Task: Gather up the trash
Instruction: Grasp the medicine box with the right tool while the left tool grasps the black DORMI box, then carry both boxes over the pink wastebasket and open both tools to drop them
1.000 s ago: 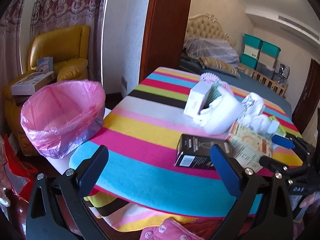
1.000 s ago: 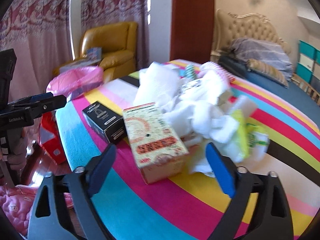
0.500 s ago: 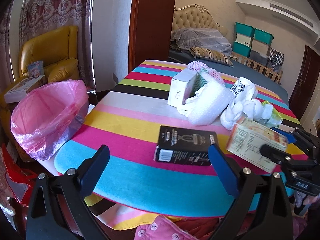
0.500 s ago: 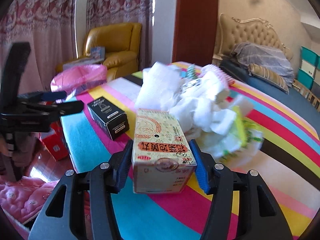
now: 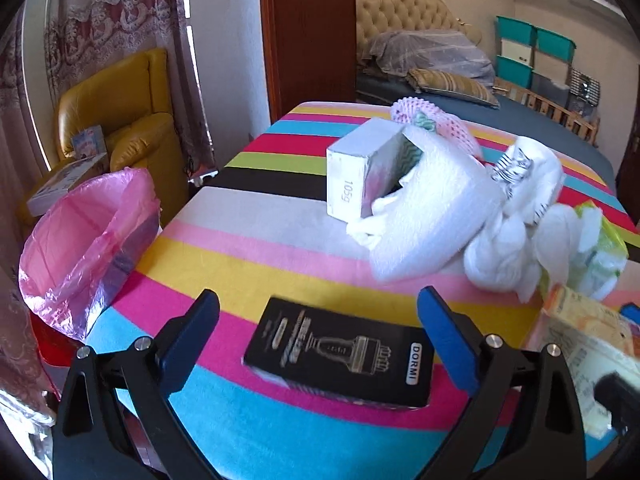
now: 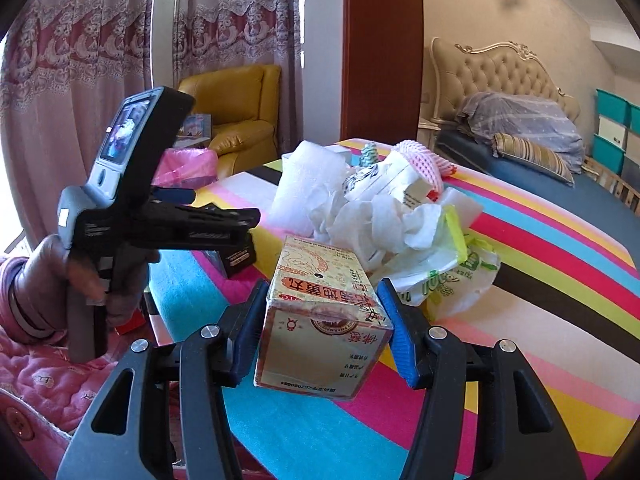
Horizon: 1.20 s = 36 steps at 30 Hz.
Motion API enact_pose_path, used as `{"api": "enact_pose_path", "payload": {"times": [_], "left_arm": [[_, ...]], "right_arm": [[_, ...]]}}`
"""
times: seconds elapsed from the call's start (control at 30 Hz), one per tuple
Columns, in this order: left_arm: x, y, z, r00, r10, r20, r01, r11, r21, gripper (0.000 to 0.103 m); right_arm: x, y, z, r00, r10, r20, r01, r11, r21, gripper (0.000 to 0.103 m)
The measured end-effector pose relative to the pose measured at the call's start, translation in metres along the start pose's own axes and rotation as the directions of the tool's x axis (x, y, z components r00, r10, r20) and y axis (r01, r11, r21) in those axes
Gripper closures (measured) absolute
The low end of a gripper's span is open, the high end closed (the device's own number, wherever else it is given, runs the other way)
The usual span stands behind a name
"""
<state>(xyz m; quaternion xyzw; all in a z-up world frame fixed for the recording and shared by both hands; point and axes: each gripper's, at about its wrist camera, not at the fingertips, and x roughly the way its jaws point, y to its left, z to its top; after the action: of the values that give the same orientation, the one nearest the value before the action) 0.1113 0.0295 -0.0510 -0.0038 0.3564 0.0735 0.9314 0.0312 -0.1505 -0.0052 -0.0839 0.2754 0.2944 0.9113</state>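
Observation:
My right gripper (image 6: pixel 324 312) is shut on a beige medicine carton (image 6: pixel 324 316) with red print and holds it lifted above the striped table; the carton also shows at the right edge of the left wrist view (image 5: pixel 588 344). My left gripper (image 5: pixel 320 320) is open, its jaws on either side of a black box (image 5: pixel 344 350) that lies flat on the table. The black box is partly hidden behind the left gripper in the right wrist view (image 6: pixel 236 256). A bin lined with a pink bag (image 5: pixel 84 240) stands left of the table.
On the striped tablecloth (image 5: pixel 248 248) lie a white box (image 5: pixel 360 168), white foam sheet (image 5: pixel 432 220), crumpled white paper (image 5: pixel 516 248), a green-printed plastic bag (image 6: pixel 452 280) and pink foam netting (image 6: pixel 420 160). A yellow armchair (image 5: pixel 120 120) and a bed (image 6: pixel 520 120) stand behind.
My right gripper closed on the beige carton and lifted it off the table. My left gripper moved forward until its open jaws straddle the black box.

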Motion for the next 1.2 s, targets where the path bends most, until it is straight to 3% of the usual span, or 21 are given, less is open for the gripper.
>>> {"api": "enact_pose_path", "payload": {"times": [0.17,0.23,0.37,0.47,0.6,0.63,0.7,0.73,0.77,0.8,1.2], "left_arm": [[-0.018,0.021,-0.024,1.0,-0.009,-0.005,0.01,0.998,0.068,0.006],[-0.024,0.033,-0.03,0.999,-0.033,-0.01,0.033,0.998,0.054,0.006],[-0.026,0.052,-0.036,0.998,-0.063,0.005,0.063,0.998,0.004,0.006],[-0.021,0.053,-0.036,0.995,-0.095,0.0,0.095,0.995,0.0,0.007],[-0.023,0.036,-0.035,0.993,-0.115,0.035,0.113,0.991,0.071,0.007],[-0.025,0.032,-0.034,0.992,-0.116,0.048,0.111,0.99,0.092,0.012],[-0.025,0.026,-0.034,0.991,-0.126,0.052,0.119,0.985,0.122,0.023],[-0.023,0.024,-0.034,0.99,-0.135,0.049,0.127,0.983,0.13,0.035],[-0.023,0.023,-0.036,0.988,-0.148,0.043,0.141,0.981,0.136,0.055],[-0.021,0.023,-0.037,0.986,-0.164,0.032,0.159,0.978,0.139,0.066],[-0.039,0.054,-0.035,0.986,-0.128,0.111,0.12,0.99,0.074,0.065]], "right_arm": [[0.012,0.011,-0.005,0.998,0.024,-0.058,-0.025,0.999,-0.028,0.048],[0.015,0.017,-0.006,0.997,0.027,-0.073,-0.03,0.999,-0.042,0.047],[0.02,0.027,-0.004,0.996,0.012,-0.085,-0.019,0.996,-0.085,0.033],[0.025,0.029,-0.003,0.996,-0.009,-0.092,0.0,0.995,-0.097,0.033],[0.032,0.024,-0.005,0.994,-0.024,-0.108,0.016,0.997,-0.072,0.033],[0.033,0.022,-0.005,0.993,-0.025,-0.112,0.018,0.998,-0.064,0.035],[0.035,0.021,-0.005,0.993,-0.024,-0.117,0.016,0.998,-0.067,0.054],[0.036,0.023,-0.005,0.992,-0.027,-0.121,0.018,0.997,-0.075,0.054],[0.036,0.025,-0.005,0.993,-0.033,-0.117,0.023,0.996,-0.082,0.055],[0.035,0.027,-0.005,0.993,-0.033,-0.116,0.023,0.996,-0.09,0.055],[0.026,0.051,0.017,0.999,0.005,-0.036,-0.011,0.986,-0.164,0.055]]}}
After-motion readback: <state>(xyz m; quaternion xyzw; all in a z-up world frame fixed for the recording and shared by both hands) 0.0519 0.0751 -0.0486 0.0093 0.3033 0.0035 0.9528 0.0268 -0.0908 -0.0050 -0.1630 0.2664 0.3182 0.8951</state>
